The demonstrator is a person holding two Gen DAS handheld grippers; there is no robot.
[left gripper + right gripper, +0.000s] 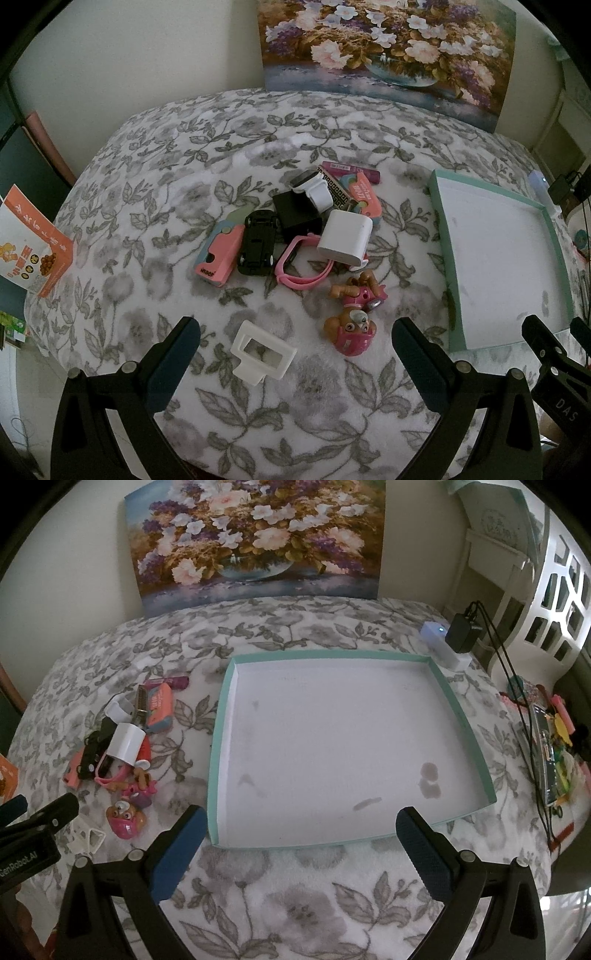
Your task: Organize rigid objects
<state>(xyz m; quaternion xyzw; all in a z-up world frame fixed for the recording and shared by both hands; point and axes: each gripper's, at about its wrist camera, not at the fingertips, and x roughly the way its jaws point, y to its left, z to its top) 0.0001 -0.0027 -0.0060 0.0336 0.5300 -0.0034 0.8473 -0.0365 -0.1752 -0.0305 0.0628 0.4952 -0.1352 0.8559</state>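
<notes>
The left claw [295,354] is hovering wide open over the flowered blanket [184,158], gripping nothing, and a white frame-shaped piece [263,350] is lying on the blanket between its blue-padded fingers [173,365], apart from both. The right claw [300,843] is likewise hanging open and empty, its fingers [424,849] framing the near edge of the teal-rimmed tray [221,716], whose white floor is holding no objects and is showing only a few grey smudges.

The things to be sorted are sitting in a loose heap on the blanket, to the left of the tray and well clear of it. In the left wrist view, a white cube-like charger [345,236] is resting on top of a pink watch strap [295,266]; beside it a black toy car [258,245] is lying upside down, touching a pink and blue folding toy [219,258]. Behind them a black box [295,216] is carrying a white watch [310,186], with a patterned box [338,190], a coral-coloured packet [365,195] and a purple tube [351,170] just beyond. Two pink puppy figures [354,314] are lying nearest the tray, one behind the other and possibly touching, though the fisheye view is making that hard to judge.

A flower painting [388,48] is leaning against the wall at the far edge of the bed. An orange printed packet [33,240] is sitting off the blanket's left edge.
</notes>
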